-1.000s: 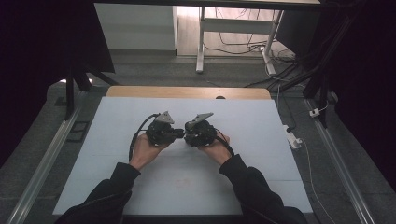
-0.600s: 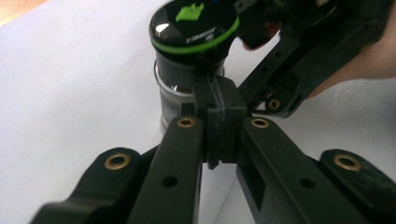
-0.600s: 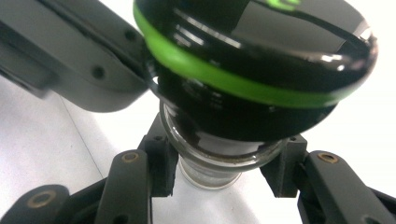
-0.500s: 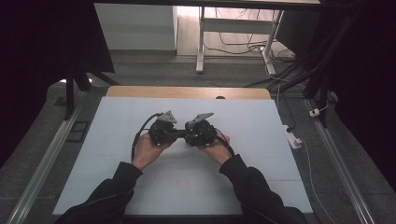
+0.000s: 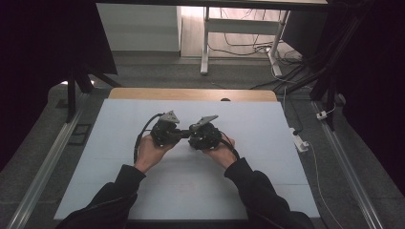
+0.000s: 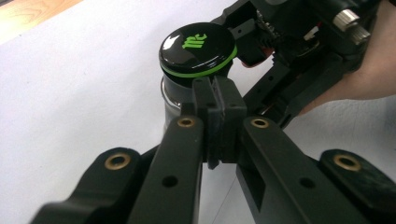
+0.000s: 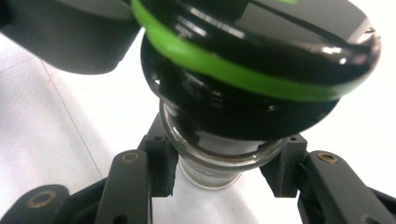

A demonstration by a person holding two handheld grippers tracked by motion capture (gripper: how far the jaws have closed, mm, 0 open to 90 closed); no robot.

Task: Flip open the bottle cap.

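A small glass jar [image 7: 212,161] with a glossy black lid [image 6: 196,49], green-ringed and carrying a green logo, is held just above the white table [image 5: 267,124]. My right gripper [image 7: 219,163] is shut on the jar, one pad on each side of the glass below the lid. My left gripper [image 6: 216,91] is shut, its pads pressed together, tips right against the lid's rim. In the high view the left gripper [image 5: 165,131] and right gripper [image 5: 203,135] meet nose to nose at the table's middle, and the jar between them is hardly visible.
The table has a wooden strip [image 5: 191,93] along its far edge. A white power strip [image 5: 300,141] lies off the right edge. Metal rails [image 5: 52,157] run along both sides, and desk legs and cables [image 5: 248,43] stand beyond the table.
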